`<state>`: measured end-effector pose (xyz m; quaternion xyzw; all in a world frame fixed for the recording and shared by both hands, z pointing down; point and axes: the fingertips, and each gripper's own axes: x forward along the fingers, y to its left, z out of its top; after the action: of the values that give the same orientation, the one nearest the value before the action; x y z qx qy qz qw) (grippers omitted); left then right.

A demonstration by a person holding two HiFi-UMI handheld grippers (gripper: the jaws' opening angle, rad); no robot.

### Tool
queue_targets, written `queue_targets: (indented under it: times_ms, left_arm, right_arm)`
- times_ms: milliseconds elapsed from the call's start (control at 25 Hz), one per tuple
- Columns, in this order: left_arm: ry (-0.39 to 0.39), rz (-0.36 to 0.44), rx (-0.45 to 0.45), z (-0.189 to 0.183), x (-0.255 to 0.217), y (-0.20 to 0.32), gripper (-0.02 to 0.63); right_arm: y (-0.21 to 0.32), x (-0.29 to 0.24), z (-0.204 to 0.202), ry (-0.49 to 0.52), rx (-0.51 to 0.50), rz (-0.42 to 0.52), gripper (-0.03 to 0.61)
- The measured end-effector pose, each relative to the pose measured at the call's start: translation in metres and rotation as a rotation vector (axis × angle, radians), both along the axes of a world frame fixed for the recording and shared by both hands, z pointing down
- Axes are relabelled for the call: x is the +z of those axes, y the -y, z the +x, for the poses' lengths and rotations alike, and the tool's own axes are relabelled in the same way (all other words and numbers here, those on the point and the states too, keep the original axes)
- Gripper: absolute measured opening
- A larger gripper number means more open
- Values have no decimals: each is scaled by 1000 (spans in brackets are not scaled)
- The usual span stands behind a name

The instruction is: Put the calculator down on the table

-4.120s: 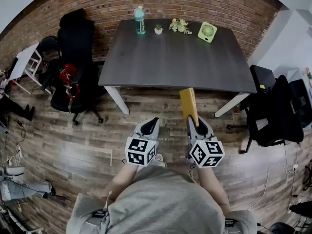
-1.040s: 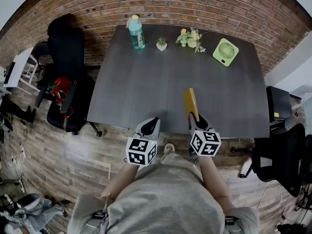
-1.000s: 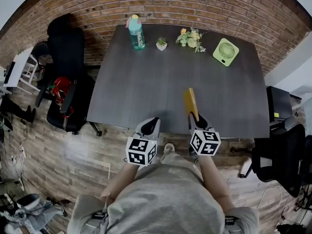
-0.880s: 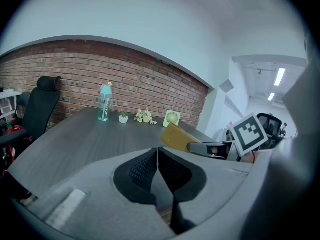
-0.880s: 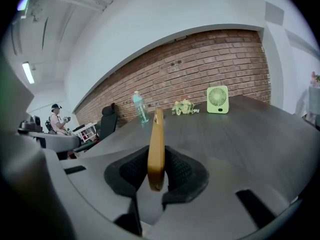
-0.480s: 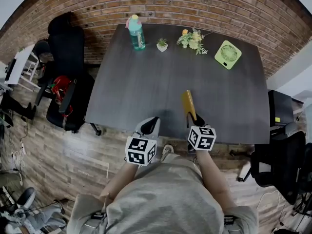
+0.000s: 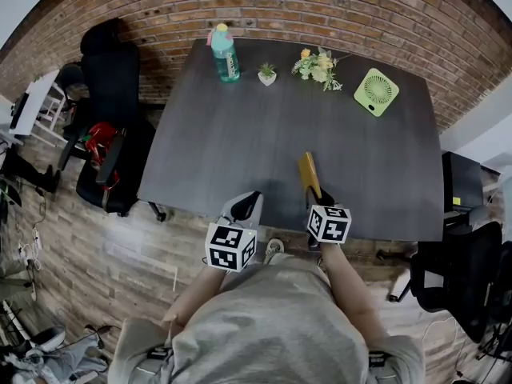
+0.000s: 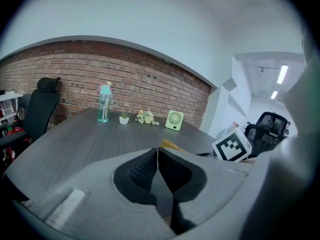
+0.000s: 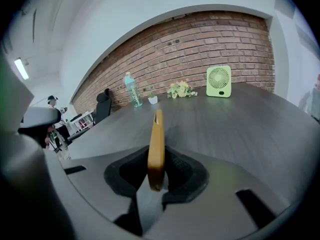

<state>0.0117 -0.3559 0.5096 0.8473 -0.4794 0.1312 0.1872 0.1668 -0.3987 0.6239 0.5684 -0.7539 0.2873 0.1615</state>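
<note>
The right gripper (image 9: 157,173) pinches the yellow calculator (image 9: 157,143) by its near end, a pad pressed on each flat face, so that the calculator stands on its thin edge and points away from the person. In the head view the right gripper (image 7: 317,200) sits just inside the table's (image 7: 232,142) near edge, right of the middle, with the calculator (image 7: 309,174) reaching over the dark top; whether its lower edge touches the wood cannot be told. The left gripper (image 8: 157,165) has its jaws pressed together with nothing between them, and in the head view this left gripper (image 7: 245,208) hangs at the same near edge, left of the right one and apart from it. Along the table's far edge stand a teal bottle (image 7: 225,53), a small potted plant (image 7: 267,74), a bunch of flowers (image 7: 318,64) and, toward the far right corner, a green fan (image 7: 376,91). A black office chair (image 7: 112,86) stands off the table's left edge before the brick wall (image 7: 320,6).
</note>
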Motion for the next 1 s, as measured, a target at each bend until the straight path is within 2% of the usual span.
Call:
queue_targets:
  times_ms: [1000]
  left_arm:
    - [9,-3,-13,5,7,4,21]
  right_arm:
    - [10,19,8,2,-26,-23,103]
